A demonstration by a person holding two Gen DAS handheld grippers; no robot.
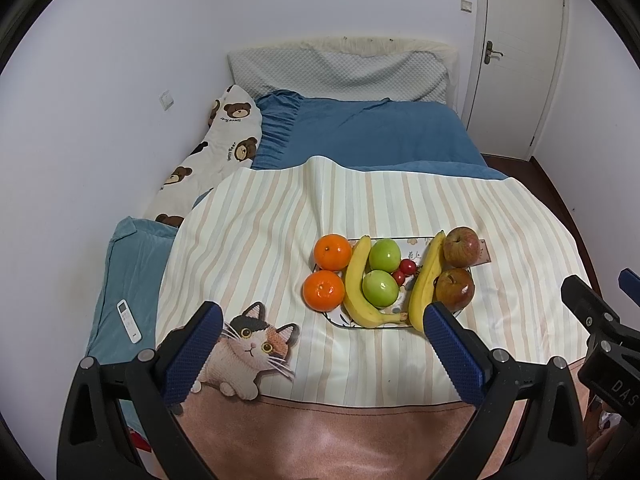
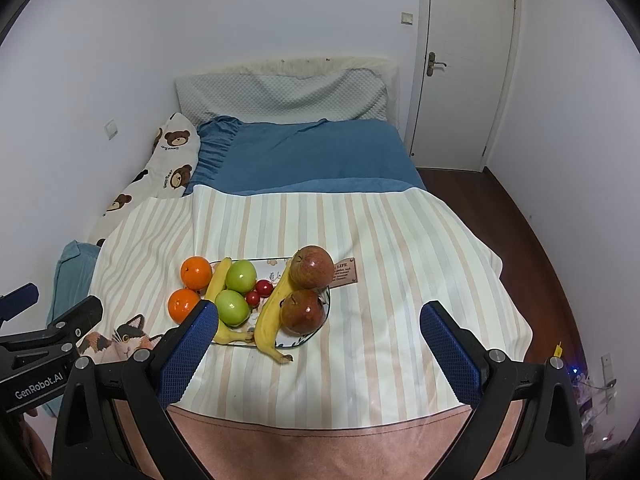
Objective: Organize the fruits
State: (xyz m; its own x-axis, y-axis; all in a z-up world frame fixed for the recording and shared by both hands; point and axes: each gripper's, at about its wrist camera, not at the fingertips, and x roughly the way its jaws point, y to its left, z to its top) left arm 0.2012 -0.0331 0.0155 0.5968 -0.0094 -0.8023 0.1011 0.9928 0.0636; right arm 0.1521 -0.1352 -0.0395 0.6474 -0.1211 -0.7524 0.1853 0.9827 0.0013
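remote (image 1: 129, 321) and bear pillow (image 1: 224, 136) lie left of plate (image 1: 338, 321).

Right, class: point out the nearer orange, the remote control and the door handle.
Nearer orange (image 1: 323, 291): left wrist view, middle of its peel.
Remote control (image 1: 129, 320): left wrist view, middle of its button face.
Door handle (image 2: 436, 64): right wrist view, on the lever.

Ahead of the open jaws sit two oranges (image 1: 333, 252) (image 1: 323, 290), two bananas (image 1: 357, 284) (image 1: 427, 280), two green apples (image 1: 384, 255) (image 1: 380, 288), two red apples (image 1: 462, 247) (image 1: 455, 289), two cherry tomatoes (image 1: 407, 267) (image 1: 398, 277), one plate (image 1: 416, 242).
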